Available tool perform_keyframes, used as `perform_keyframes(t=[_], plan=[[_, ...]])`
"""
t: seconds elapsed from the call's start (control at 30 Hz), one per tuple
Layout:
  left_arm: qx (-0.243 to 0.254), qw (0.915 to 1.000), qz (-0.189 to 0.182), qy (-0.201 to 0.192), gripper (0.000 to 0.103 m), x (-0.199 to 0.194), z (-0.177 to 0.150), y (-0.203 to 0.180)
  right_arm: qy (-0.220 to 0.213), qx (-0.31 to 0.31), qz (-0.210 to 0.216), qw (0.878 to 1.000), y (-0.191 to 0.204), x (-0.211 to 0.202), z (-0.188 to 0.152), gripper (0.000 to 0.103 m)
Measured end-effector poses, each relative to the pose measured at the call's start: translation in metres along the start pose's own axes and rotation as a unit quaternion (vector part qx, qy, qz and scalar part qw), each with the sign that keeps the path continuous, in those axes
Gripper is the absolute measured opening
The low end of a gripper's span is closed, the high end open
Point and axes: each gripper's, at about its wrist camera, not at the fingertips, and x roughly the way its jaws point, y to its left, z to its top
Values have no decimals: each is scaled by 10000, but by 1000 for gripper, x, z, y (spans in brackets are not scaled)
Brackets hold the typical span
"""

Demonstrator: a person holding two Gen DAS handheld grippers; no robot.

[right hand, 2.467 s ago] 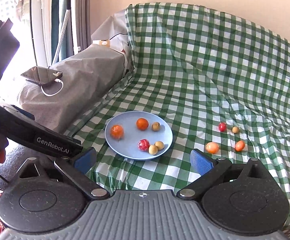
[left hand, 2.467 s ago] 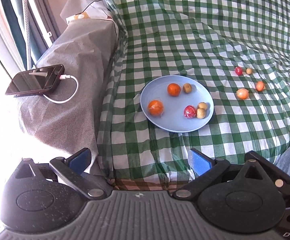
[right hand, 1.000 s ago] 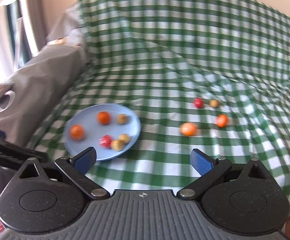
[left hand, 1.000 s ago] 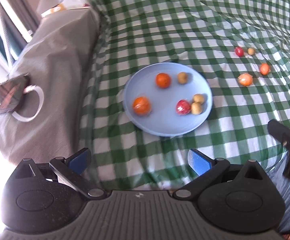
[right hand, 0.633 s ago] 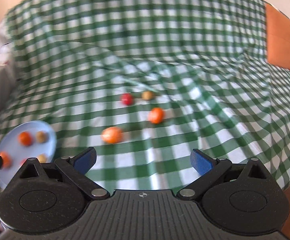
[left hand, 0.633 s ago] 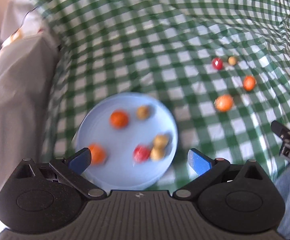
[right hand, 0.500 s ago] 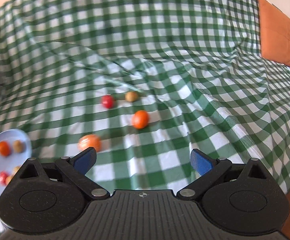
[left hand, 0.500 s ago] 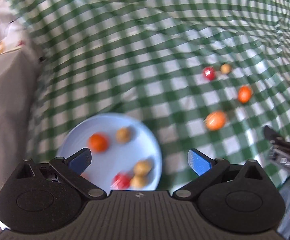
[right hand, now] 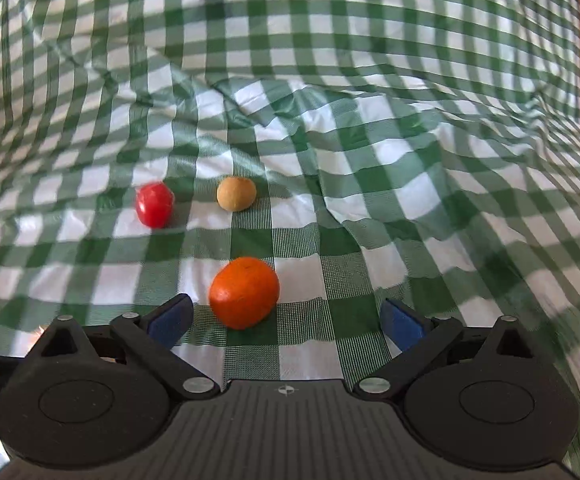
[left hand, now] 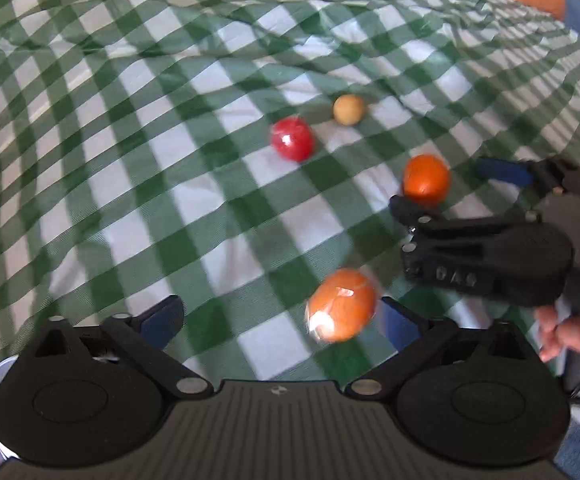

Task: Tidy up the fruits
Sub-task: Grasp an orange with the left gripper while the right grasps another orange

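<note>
Four small round fruits lie loose on the green-and-white checked cloth (right hand: 369,168), none gathered yet. The left gripper (left hand: 280,316), wide open and empty, frames a blurred glossy orange fruit (left hand: 341,305). The right gripper (right hand: 286,314), equally open and empty, frames a smooth orange tangerine (right hand: 244,291), with a shiny red fruit (right hand: 154,204) and a matte tan fruit (right hand: 236,193) beyond.

Bright daylight fills both views. The checked cloth (right hand: 329,160) bends and smears toward the edges. The near orange fruit (left hand: 341,305) is blurred, with white glare on its skin.
</note>
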Motion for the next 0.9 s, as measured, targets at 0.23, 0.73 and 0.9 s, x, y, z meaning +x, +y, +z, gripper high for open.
perform_keyframes(t=[0.23,0.73,0.9], plan=[[-30,9995,-320,7,36,-7,-5,-4,-310,-214,138,9992,6,-10,-1,36],[-678,9951,604,-387,36,-176,-81,42,-1019,-247,651,9924,42,-181,1,36],[-1055,9899,887,-342,36,-228,-140,64,-965,-389,1253,9866,77,-242,-8,36]])
